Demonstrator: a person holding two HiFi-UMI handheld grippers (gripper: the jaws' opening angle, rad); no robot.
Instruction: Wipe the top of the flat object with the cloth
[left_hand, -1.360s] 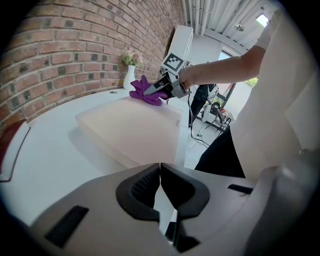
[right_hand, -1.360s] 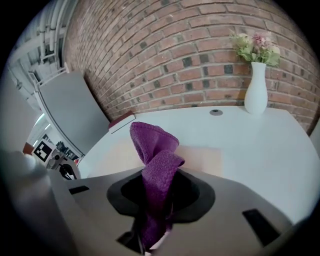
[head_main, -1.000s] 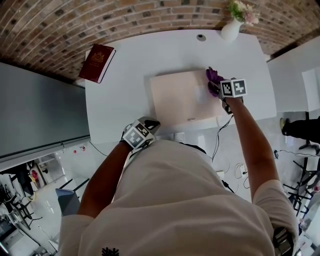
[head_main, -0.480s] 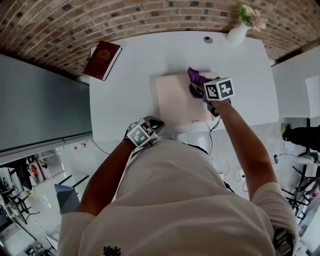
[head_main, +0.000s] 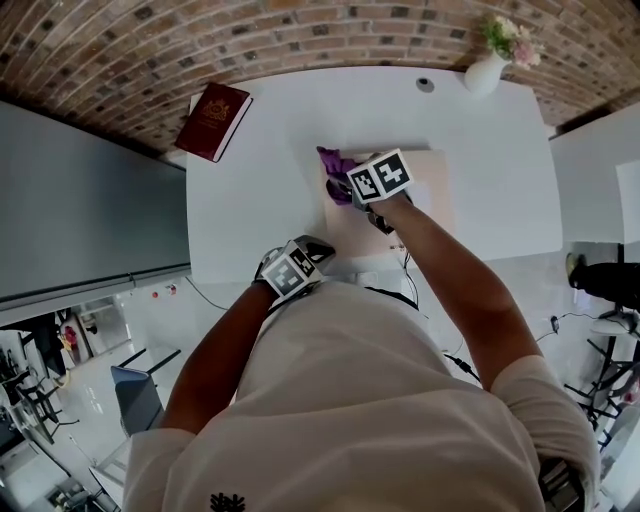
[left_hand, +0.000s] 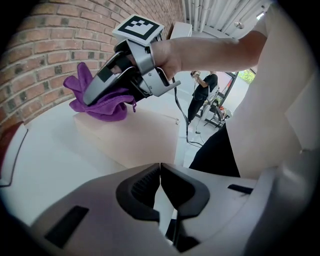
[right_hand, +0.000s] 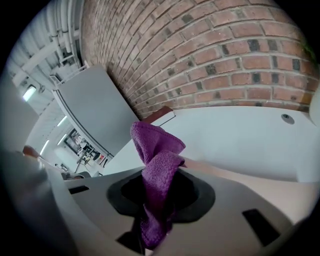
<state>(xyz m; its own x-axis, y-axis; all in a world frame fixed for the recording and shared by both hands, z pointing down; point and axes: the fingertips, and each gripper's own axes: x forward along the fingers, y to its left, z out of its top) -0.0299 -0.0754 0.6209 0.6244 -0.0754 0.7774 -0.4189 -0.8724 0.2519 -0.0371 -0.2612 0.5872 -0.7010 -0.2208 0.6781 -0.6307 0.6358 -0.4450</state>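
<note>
Pinches crumpled purple cloth (head_main: 333, 163) in right gripper (head_main: 347, 190) fingers, on pale beige flat box (head_main: 430, 200), left part. Left gripper (head_main: 315, 245) fingers pressed together, empty, near desk (head_main: 250, 180) edge.

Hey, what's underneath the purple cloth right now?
The purple cloth, clamped in the right gripper, rests on top of the pale flat board, near one corner. The patch of board directly beneath it is covered, so its condition cannot be seen.

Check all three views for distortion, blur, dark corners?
Head view: heavy barrel distortion, brick wall bows, sharp overall. Left gripper view: fisheye, black corners, left tongs slightly soft up close. Right gripper view: same vignette, purple cloth and bricks crisp.
</note>
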